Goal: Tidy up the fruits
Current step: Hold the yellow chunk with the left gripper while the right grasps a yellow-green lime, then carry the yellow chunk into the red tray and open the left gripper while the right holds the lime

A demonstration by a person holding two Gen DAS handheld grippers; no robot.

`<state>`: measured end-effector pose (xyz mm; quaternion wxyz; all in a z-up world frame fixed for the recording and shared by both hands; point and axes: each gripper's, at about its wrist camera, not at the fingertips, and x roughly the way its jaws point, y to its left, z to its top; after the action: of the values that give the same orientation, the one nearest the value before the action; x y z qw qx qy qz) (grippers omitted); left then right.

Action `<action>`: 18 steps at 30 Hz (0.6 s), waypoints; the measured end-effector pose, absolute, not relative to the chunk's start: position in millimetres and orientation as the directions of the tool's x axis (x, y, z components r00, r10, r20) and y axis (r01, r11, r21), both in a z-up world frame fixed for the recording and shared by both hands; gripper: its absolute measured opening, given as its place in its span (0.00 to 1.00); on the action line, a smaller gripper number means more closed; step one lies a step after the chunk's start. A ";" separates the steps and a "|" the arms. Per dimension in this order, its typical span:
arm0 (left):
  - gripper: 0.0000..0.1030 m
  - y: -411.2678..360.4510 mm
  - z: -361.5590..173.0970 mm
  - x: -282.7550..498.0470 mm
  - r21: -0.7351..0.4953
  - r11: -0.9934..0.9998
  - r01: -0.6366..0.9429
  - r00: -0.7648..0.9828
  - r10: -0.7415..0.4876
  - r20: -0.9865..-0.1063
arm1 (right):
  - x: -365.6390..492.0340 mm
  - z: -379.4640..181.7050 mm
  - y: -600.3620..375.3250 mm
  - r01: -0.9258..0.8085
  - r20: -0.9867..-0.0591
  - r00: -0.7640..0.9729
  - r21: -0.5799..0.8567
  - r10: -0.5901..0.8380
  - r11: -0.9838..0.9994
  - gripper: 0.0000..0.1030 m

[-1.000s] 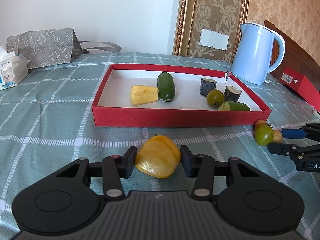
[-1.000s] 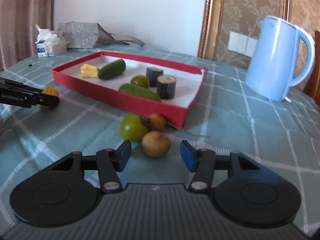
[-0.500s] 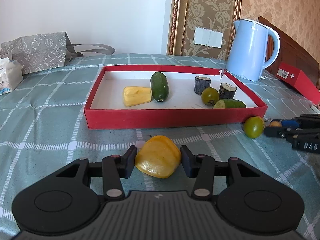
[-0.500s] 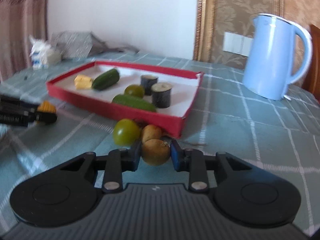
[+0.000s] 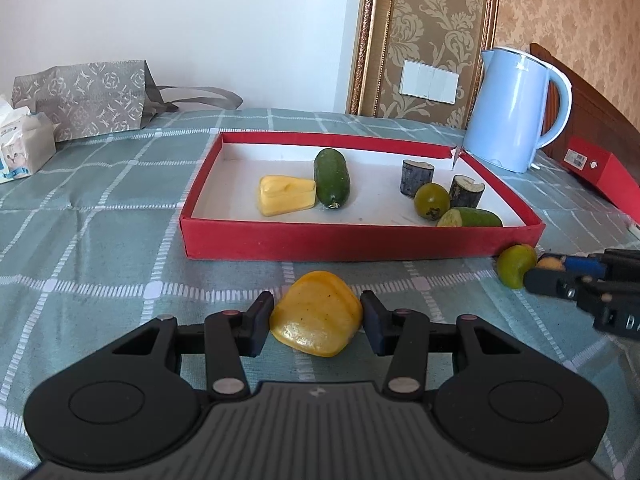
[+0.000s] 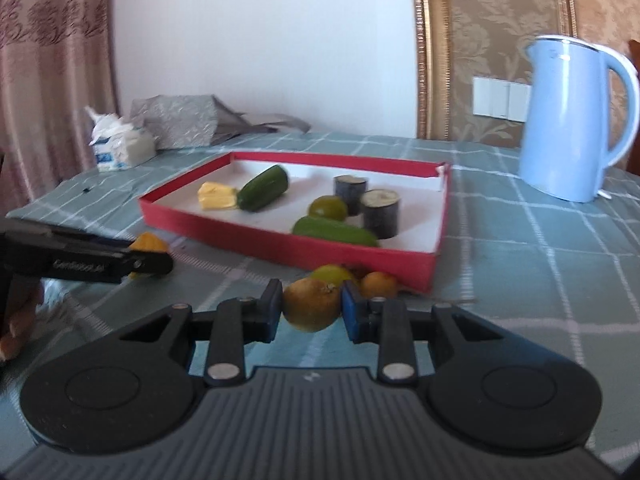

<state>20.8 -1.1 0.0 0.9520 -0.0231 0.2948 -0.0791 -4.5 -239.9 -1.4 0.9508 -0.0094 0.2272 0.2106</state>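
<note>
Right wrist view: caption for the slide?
Right gripper clamps a brownish round fruit before the red shallow box holding sorted produce.

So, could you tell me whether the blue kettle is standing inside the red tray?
No, the blue kettle stands outside the red tray, beyond its far right corner.

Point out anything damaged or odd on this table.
The red tray has a torn far right corner: its walls have split apart there, showing a ragged white edge. Nothing else stands out; no fruit looks spilled or crushed.
</note>
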 end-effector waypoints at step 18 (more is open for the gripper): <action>0.45 -1.7 12.4 22.2 -0.054 0.995 0.087 0.840 -0.103 -0.533 | -14.0 1.0 -214.8 -0.476 -0.426 0.787 0.039 0.446 0.878 0.28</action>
<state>22.2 -1.7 12.4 0.9591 -0.0138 0.2784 -0.0495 -14.0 -214.8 1.0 0.9447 -0.0352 0.2164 0.2440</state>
